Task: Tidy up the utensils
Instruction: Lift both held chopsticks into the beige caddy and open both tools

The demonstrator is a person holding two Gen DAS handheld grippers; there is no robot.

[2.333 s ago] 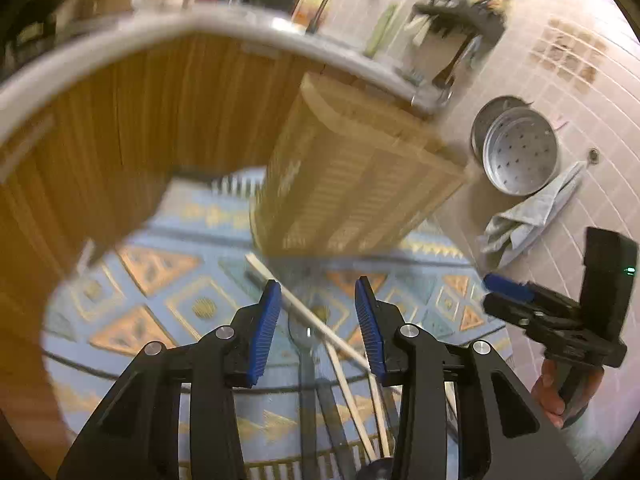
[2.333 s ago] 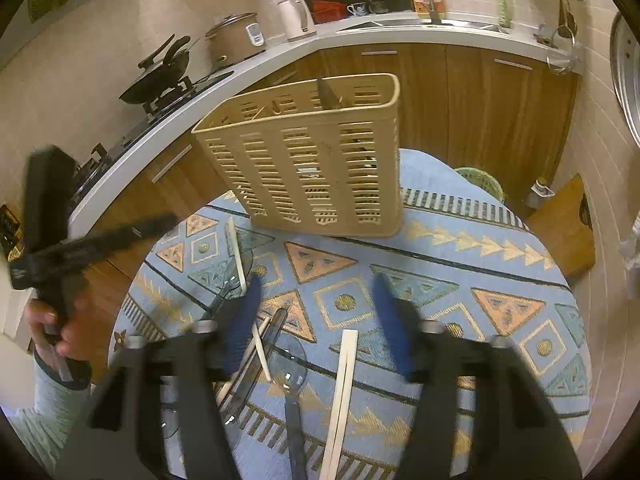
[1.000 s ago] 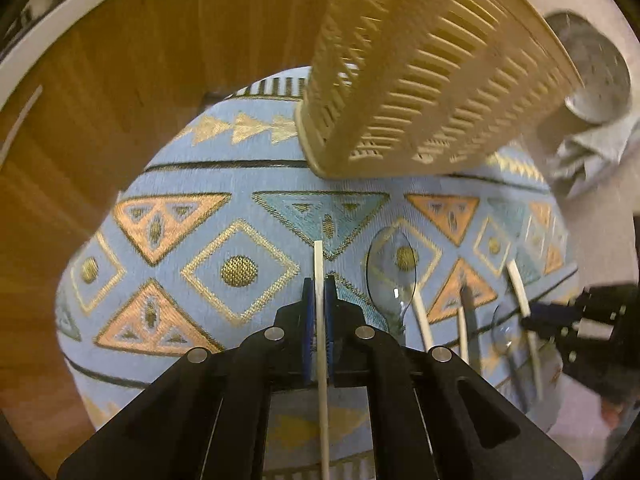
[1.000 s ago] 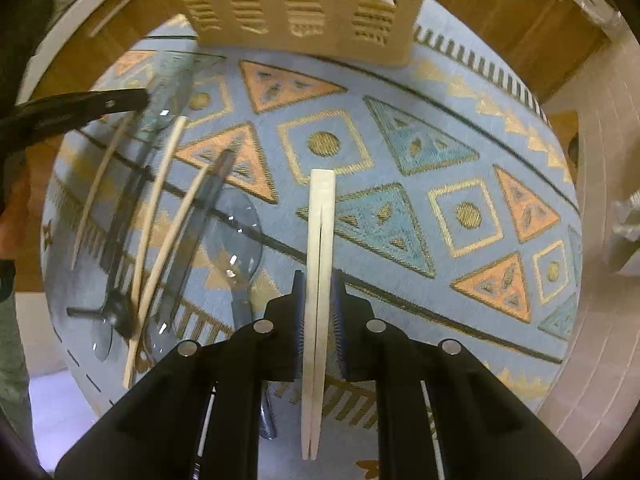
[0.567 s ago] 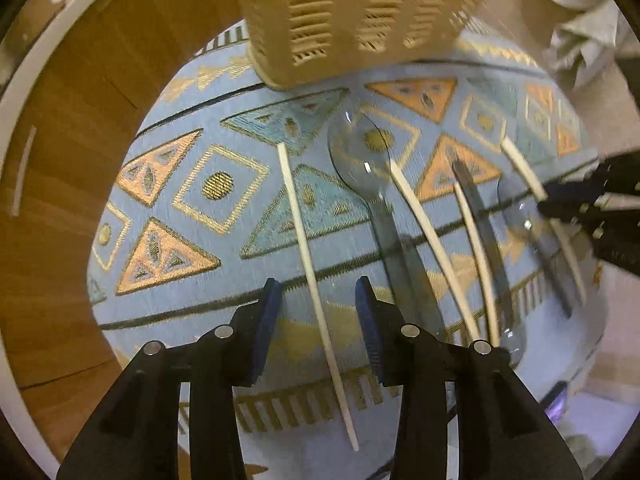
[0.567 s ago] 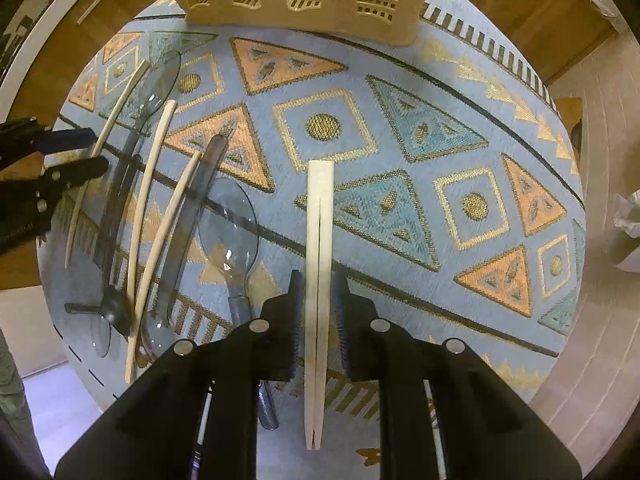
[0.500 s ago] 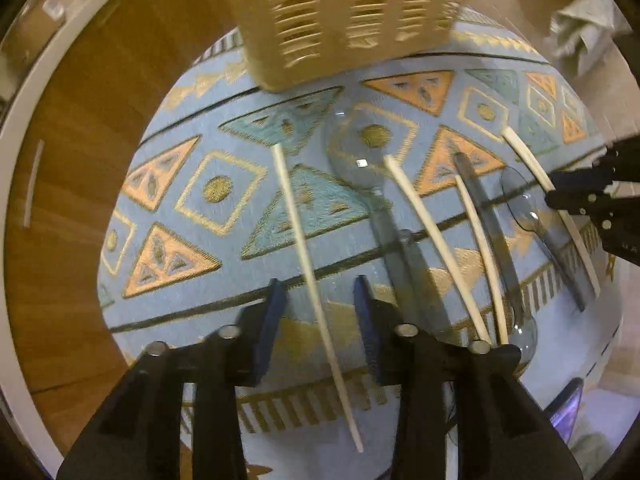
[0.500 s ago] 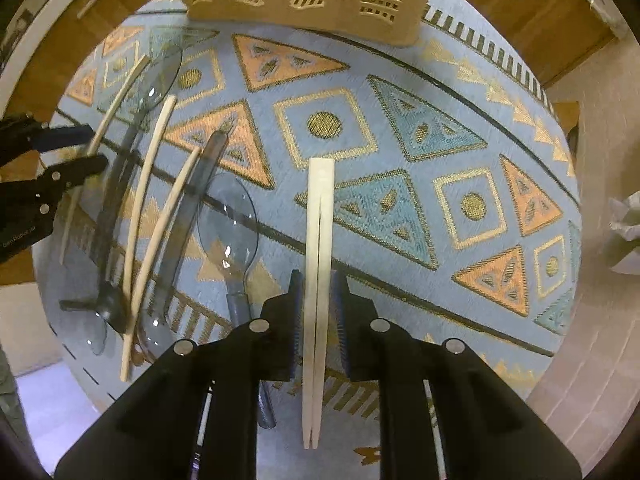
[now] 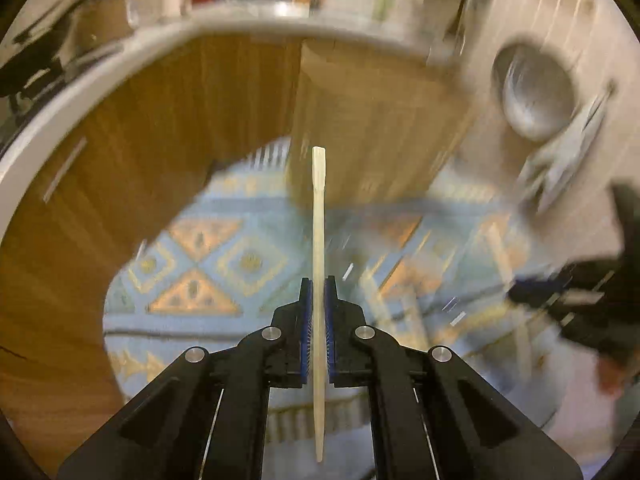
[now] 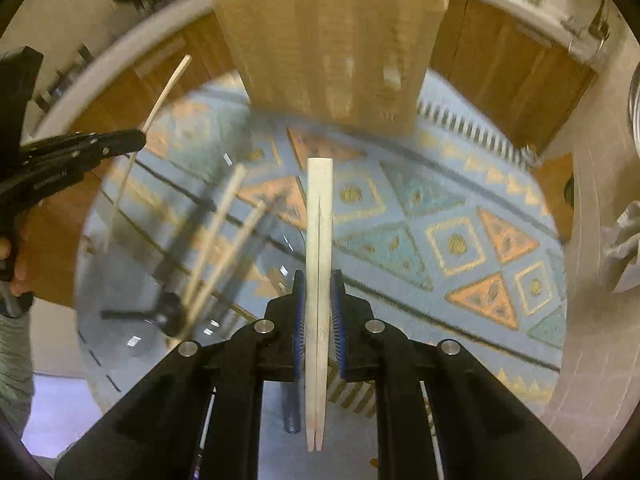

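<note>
Between the blue pads of the left gripper (image 9: 319,300) a single pale chopstick (image 9: 319,216) is pinched, its long axis running straight out along the fingers, one end pointing ahead and the other trailing back under the gripper. The right gripper (image 10: 319,300) is likewise clamped, on a joined pair of chopsticks (image 10: 319,220) that also lies in line with its fingers and reaches forward over the tablecloth.

Below both grippers is the round table with its blue patterned tablecloth (image 10: 460,240). Toward its left edge in the right wrist view the remaining utensils (image 10: 216,248) lie loose: two more pale sticks and some dark-handled pieces, blurred, so their exact kind is hard to tell. The left gripper shows there too, above that edge, with its stick angled up.

At the far edge of the table stands the beige slotted utensil basket (image 10: 332,48), upright, its open top out of clear sight in the blur. It lies directly ahead of both held items, and each stick already points roughly toward it. Judging from this, the coming move is to carry each piece forward and tip it end-down into the basket; the right gripper looks squarely in front of the basket's wide face, while the left faces one of its corners. Beyond are the wooden cabinets (image 9: 180,128).
</note>
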